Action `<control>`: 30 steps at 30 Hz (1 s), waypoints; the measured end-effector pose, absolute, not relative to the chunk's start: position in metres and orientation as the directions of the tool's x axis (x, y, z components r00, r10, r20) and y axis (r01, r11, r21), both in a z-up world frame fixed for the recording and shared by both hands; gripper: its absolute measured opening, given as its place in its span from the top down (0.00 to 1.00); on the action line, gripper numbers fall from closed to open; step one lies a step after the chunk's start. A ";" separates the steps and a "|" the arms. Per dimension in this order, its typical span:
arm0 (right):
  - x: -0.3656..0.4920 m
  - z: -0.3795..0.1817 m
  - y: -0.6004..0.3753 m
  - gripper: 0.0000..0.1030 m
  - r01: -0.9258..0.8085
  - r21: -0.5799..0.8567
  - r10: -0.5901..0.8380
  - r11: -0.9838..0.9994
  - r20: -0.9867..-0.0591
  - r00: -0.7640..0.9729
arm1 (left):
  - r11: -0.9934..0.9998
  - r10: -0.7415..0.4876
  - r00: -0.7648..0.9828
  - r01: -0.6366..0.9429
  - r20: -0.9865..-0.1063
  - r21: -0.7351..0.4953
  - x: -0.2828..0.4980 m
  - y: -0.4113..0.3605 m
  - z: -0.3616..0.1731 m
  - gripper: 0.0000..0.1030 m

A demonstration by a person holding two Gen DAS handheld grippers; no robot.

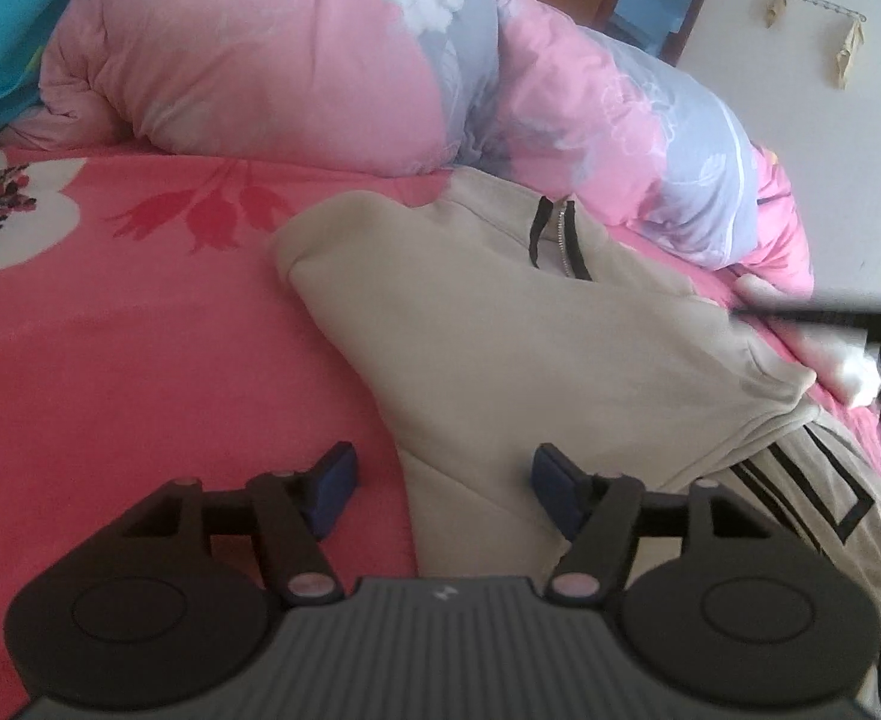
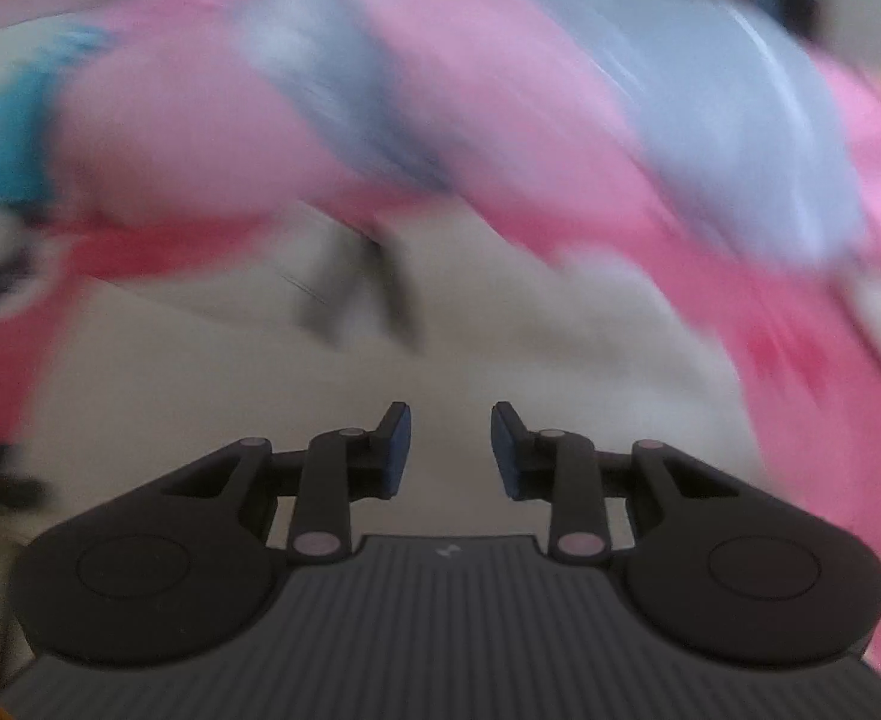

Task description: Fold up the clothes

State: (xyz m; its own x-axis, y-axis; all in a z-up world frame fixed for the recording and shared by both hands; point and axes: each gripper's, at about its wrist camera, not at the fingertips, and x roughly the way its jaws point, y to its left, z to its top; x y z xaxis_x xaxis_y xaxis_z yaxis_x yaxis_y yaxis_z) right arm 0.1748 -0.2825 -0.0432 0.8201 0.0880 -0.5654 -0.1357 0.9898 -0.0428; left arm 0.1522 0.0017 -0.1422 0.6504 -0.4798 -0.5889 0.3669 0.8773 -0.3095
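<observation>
Lying on the pink bed sheet (image 1: 140, 360), the beige top (image 1: 500, 330) rested beside the puffy quilt (image 1: 320, 60). The left gripper (image 1: 440, 480) stood wide and empty over its edge. The right gripper (image 2: 451, 450) was narrower, holding nothing.

No readable text, numbers or brand names in either view. Only mark: a small pale logo glyph on the ribbed grey gripper body (image 1: 444, 592), same spot on the other one (image 2: 448, 552), not legible as letters. Black stripe-and-angle print on the beige zip-neck sweatshirt (image 1: 500, 348) could be part of a graphic; can't read it. Right wrist view is motion-blurred.
</observation>
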 end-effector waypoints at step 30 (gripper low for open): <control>0.312 -0.074 -0.011 0.98 -0.718 -0.235 0.239 0.655 -0.837 0.492 | 0.894 -0.442 0.671 0.386 -0.595 -0.228 0.146 -0.009 -0.144 0.35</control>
